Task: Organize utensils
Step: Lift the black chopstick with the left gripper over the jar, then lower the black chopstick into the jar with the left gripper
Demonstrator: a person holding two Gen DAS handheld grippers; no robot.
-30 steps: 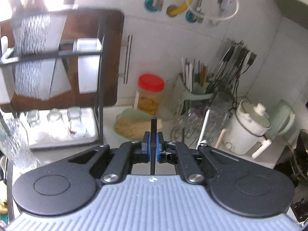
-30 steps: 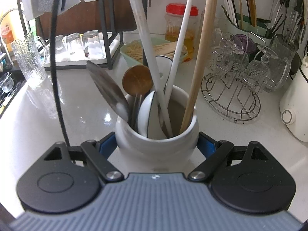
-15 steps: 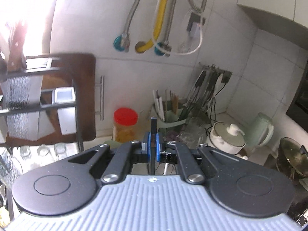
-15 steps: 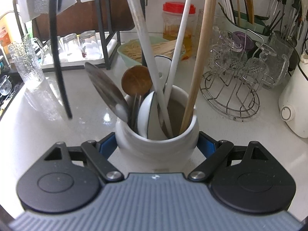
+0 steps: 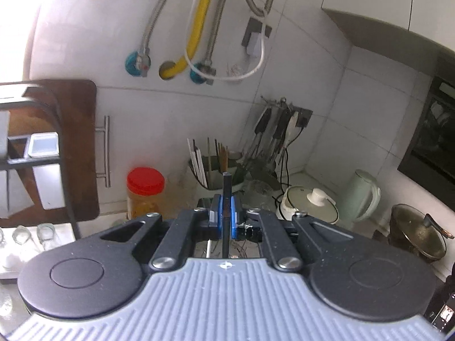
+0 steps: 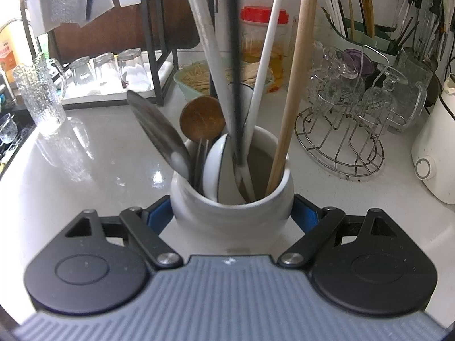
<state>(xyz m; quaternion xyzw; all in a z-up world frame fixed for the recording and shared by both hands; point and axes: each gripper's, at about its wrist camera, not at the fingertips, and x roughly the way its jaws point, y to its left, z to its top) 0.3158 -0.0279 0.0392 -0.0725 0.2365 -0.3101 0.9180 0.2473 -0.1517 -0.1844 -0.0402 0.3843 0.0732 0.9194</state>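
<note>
My right gripper (image 6: 231, 211) is shut on a white ceramic jar (image 6: 227, 224) that stands on the counter, blue pads pressing its two sides. The jar holds a steel spatula (image 6: 159, 136), a wooden spoon (image 6: 202, 119), a white ceramic spoon (image 6: 214, 170), a wooden stick (image 6: 295, 85) and white handles. My left gripper (image 5: 224, 217) is shut on a thin black utensil handle (image 5: 226, 187), whose top pokes up between the pads. In the right wrist view that black handle (image 6: 234, 71) hangs blurred over the jar, and its lower end reaches into the mouth.
A wire rack of upturned glasses (image 6: 341, 142) stands right of the jar, with a white appliance (image 6: 435, 153) beyond it. Behind are a red-lidded jar (image 6: 264, 17), a chopstick holder (image 6: 361, 28), tumblers on a tray (image 6: 108, 71) and a glass pitcher (image 6: 39, 96). A kettle (image 5: 361, 196) and a wok (image 5: 418, 236) sit far right.
The black utensil has swung from left of the jar to over its mouth. The left wrist view has risen and tipped up toward the wall. The right gripper and jar stayed put.
</note>
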